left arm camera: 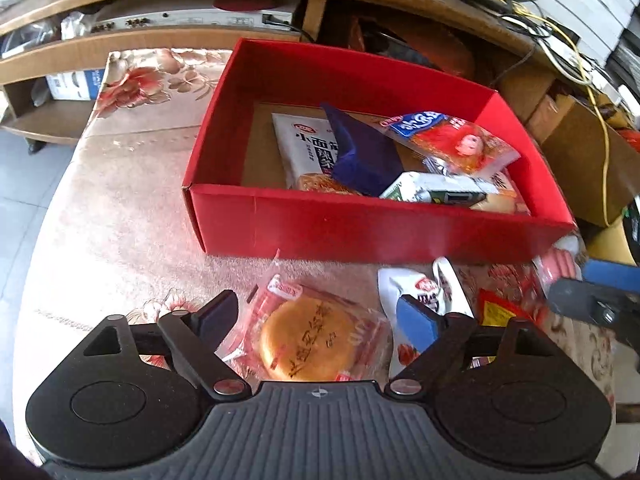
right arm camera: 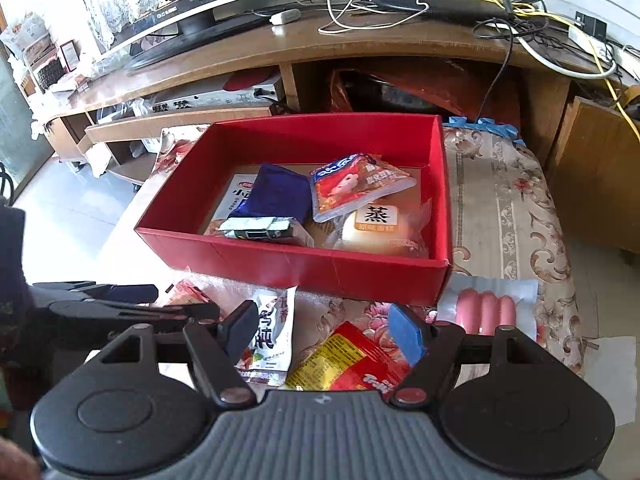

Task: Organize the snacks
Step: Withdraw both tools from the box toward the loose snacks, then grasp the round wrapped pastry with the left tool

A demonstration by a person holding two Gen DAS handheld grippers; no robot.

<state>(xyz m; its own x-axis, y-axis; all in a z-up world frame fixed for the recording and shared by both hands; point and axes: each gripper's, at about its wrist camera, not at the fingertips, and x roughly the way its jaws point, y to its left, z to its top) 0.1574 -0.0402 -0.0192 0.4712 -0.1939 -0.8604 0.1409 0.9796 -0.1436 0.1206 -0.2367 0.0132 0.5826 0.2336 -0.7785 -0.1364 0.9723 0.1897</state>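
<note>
Left wrist view: left gripper (left arm camera: pixel 318 316) fingers apart, straddling the wrapped pastry (left arm camera: pixel 310 344) on the tabletop (left arm camera: pixel 120 208).
Right gripper (right arm camera: pixel 324 326): fingers apart, empty, above the red-yellow packet (right arm camera: pixel 344 360).
Risk: slick wrapper may slip when pinched.
Orientation: sausage pack (right arm camera: pixel 486 308), long axis left-right beside red box (right arm camera: pixel 320 268).

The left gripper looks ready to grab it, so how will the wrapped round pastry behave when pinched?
The wrapped pastry lies between the open left gripper fingers. Its clear film looks crinkly and loose, so it may slip or bunch. The golden cake inside looks soft and probably crumbles under hard squeezing. Flat, so unlikely to roll.
</note>
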